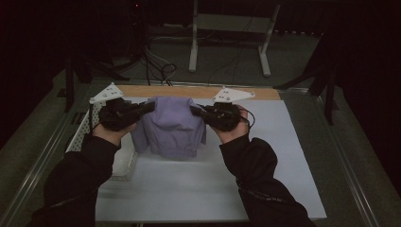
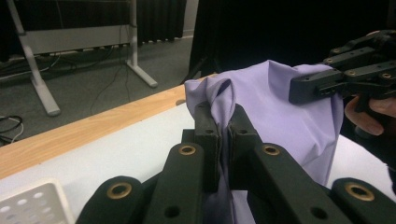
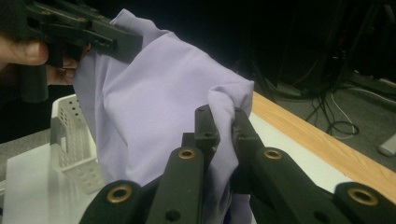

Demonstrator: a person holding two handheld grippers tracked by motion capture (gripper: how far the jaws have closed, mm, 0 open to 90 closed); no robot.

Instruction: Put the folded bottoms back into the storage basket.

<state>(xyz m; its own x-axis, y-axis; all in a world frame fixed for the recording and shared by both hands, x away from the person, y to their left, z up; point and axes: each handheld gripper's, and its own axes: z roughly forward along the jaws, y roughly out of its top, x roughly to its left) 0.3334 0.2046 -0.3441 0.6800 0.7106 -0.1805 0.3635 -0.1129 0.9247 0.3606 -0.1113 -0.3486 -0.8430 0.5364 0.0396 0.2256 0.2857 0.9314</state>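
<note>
Lilac garment [image 1: 171, 125] hung between left gripper [image 1: 150, 107] at 9 o'clock and right gripper [image 1: 194, 110] at 3; top corners pinched by both, long axis crosswise.

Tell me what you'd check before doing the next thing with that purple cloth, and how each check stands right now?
1. Left gripper pinches the purple cloth: ok, jaws shut on a fold.
2. Right gripper pinches the cloth: ok, jaws shut on a fold.
3. Cloth hangs between the two grippers: ok.
4. Cloth's lower edge off the white mat: cannot tell.
5. White basket out of the cloth's way: not ok, it sits right beside the cloth's left edge.
</note>
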